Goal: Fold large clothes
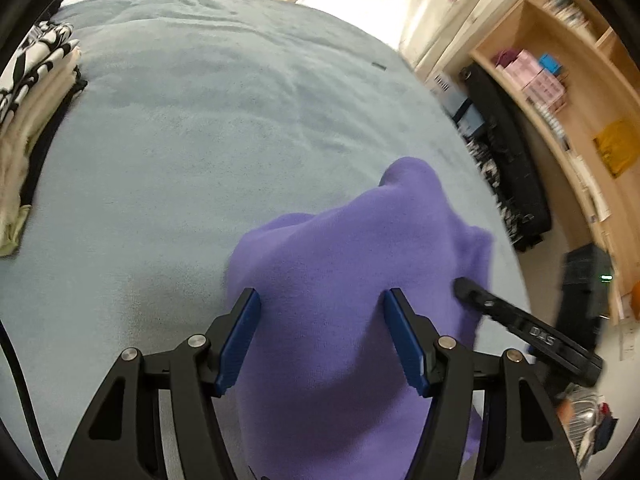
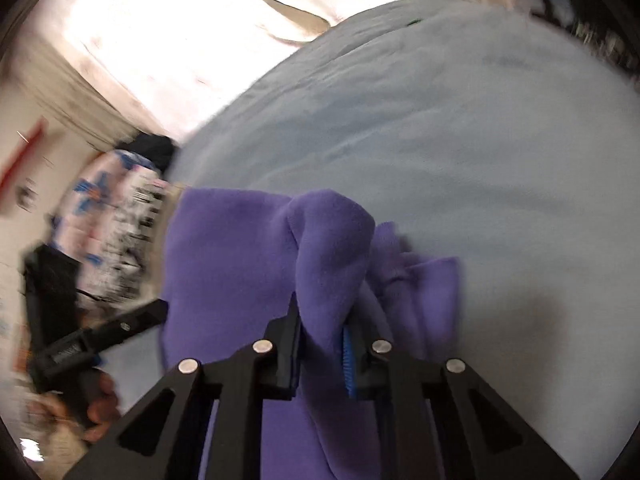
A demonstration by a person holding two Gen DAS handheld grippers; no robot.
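Note:
A purple fleece garment (image 1: 352, 264) lies bunched on the grey-blue bed cover (image 1: 200, 140). My left gripper (image 1: 322, 300) is open, its blue pads on either side of the purple cloth, which runs between and under the fingers. The right gripper's finger (image 1: 520, 324) shows at the garment's right edge. In the right wrist view my right gripper (image 2: 322, 320) is shut on a raised fold of the purple garment (image 2: 248, 264). The left gripper's finger (image 2: 108, 330) shows at the left of that view, beside the cloth's edge.
A stack of folded clothes (image 1: 36, 120) lies at the bed's left edge. A wooden shelf (image 1: 560, 92) with boxes and a black case (image 1: 508, 152) stand right of the bed. Patterned clothes (image 2: 120, 220) lie left of the garment in the blurred right wrist view.

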